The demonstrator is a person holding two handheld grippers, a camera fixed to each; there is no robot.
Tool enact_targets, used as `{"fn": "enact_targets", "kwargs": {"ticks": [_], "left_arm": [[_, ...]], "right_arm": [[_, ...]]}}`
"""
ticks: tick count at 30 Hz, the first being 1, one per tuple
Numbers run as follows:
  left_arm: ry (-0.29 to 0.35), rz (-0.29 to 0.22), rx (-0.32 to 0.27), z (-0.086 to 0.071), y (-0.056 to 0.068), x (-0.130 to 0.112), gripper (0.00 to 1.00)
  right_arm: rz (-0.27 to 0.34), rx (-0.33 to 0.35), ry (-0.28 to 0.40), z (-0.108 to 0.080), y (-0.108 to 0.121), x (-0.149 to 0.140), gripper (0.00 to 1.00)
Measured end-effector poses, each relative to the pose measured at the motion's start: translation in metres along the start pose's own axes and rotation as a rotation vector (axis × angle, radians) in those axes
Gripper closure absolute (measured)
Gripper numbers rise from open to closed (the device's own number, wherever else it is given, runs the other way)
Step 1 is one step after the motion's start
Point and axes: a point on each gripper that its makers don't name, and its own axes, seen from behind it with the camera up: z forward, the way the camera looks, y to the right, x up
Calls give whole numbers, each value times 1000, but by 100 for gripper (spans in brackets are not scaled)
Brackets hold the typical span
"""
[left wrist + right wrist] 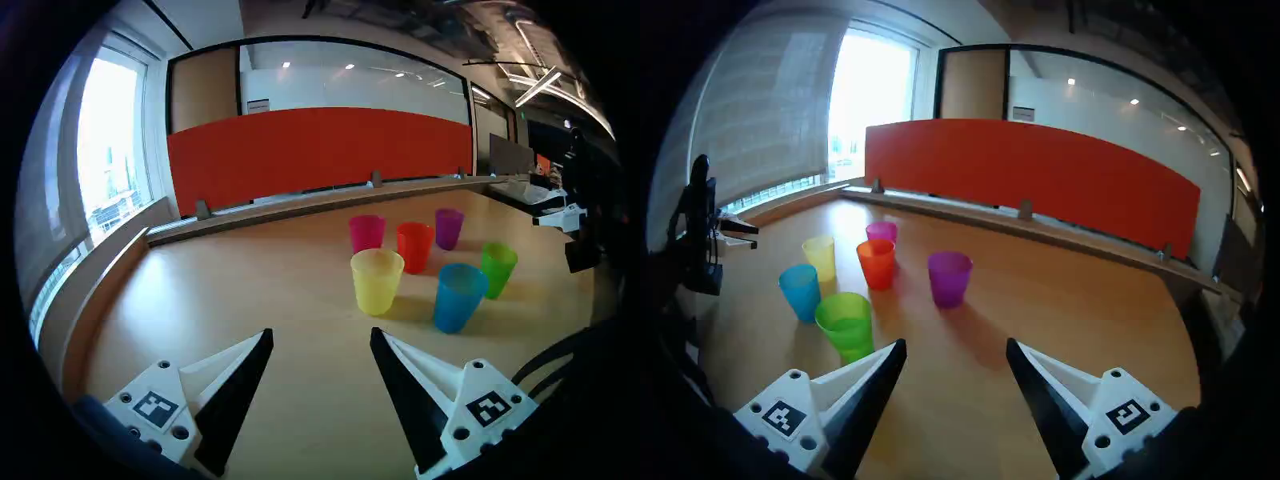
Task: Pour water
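Nearby, six cups (414, 244) upright, mouths upward; left tongs (321, 332), right tongs (956, 342) wide, empty

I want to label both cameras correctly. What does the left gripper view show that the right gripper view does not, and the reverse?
Left gripper view: the open left tool, with the yellow cup and blue cup nearest it, and ceiling light strips at upper right.
Right gripper view: the open right tool, with the green cup nearest it.
Both: those three plus the pink cup, orange cup and purple cup, all on the wooden table before a red partition.
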Motion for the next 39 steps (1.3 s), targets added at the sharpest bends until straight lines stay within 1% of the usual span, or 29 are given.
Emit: {"fn": "enact_targets", "kwargs": {"ticks": [5,11,18,24,27,30,32,36,39], "left_arm": [[33,-23,39,-4,-11,7,10],[88,-42,83,-9,-23,21,10],[136,-46,136,-11,-35,30,10],[170,-68,155,-9,-38,35,10],[180,-74,166,-8,-40,38,10],[203,-81,190,-9,-44,42,10],[215,-89,201,-10,-45,43,10],[240,-95,201,-12,-44,48,10],[263,-95,204,-15,-47,55,10]], "right_arm": [[22,-35,35,0,5,10,3],[33,-85,89,0,14,28,3],[72,-150,154,-1,24,40,3],[85,-219,214,-3,30,49,3],[83,-242,242,-4,30,54,3],[95,-257,269,-5,30,58,3],[105,-265,282,-4,31,59,3],[112,-290,304,-4,36,62,3],[117,-313,329,-7,40,68,3]]}}
